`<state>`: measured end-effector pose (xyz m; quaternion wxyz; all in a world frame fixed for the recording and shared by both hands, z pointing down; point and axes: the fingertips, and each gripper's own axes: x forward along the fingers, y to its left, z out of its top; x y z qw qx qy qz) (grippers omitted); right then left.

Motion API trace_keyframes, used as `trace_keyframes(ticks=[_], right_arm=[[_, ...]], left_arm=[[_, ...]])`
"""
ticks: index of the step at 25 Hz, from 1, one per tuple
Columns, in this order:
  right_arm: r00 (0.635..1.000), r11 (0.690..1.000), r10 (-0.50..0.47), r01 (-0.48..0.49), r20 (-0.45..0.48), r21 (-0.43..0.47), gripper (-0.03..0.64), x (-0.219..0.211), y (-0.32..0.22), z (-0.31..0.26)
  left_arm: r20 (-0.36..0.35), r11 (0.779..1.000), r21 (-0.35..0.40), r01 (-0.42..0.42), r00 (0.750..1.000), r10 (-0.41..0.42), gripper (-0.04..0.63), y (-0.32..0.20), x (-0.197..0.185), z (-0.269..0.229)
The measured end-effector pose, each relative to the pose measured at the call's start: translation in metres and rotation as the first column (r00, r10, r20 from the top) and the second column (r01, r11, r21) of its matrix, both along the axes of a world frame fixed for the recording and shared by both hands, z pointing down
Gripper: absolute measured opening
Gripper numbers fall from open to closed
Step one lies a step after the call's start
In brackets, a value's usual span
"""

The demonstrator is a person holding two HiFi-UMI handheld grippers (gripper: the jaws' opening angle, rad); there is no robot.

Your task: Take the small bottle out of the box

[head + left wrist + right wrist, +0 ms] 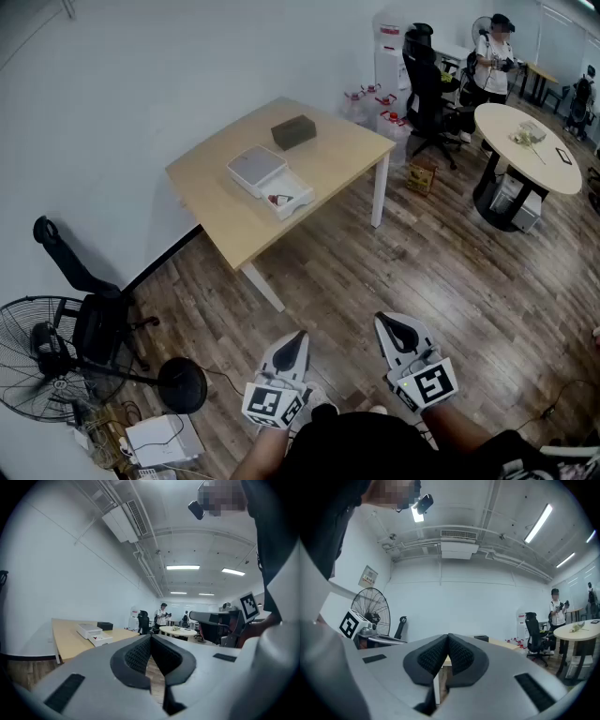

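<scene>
Evidently the small bottle (277, 199), a tiny thing with a red part, lay inside the open tray (300, 193) of the white box (253, 166). The box sat near the front edge of the wooden counter (216, 202), with a dark case (293, 131) behind it. Both tools were well apart from that counter, held level over the plank floor (375, 272). The left gripper (298, 337) had its fingers clenched together on nothing, and the right gripper (392, 325) was likewise clenched and empty; each gripper view showed the ribbed pads meeting. The reach had not begun, so the likely troubles lay ahead. Fingers that came in unopened would shove the bottle about the tray rather than take it. A small bottle lying down would probably roll or slip out of a pinch made off its middle. Because the tray was close to the counter's edge, a sideways push could slide it off. On the way, the pedestal fan (37, 361) at the left and a cable (555, 407) on the floor at the right might catch a foot. As for writing, only the black square markers on the gripper cubes were plain. A wall notice (369, 577) and the red labels on the water jugs (389, 122) were too small to read.
</scene>
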<state>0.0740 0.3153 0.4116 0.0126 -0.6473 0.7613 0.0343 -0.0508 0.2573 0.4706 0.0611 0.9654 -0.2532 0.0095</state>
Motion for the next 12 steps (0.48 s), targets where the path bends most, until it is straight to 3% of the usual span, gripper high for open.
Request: trace_keyframes(ticks=[12], right_arm=[[0.999,0.999,-0.002,0.004,-0.047,0.039,0.012,0.0001,0.0079,-0.0076]], left_arm=[[0.015,0.999,0.038,0.014,1.0,-0.014,0.015,0.008,0.0062,-0.0086]])
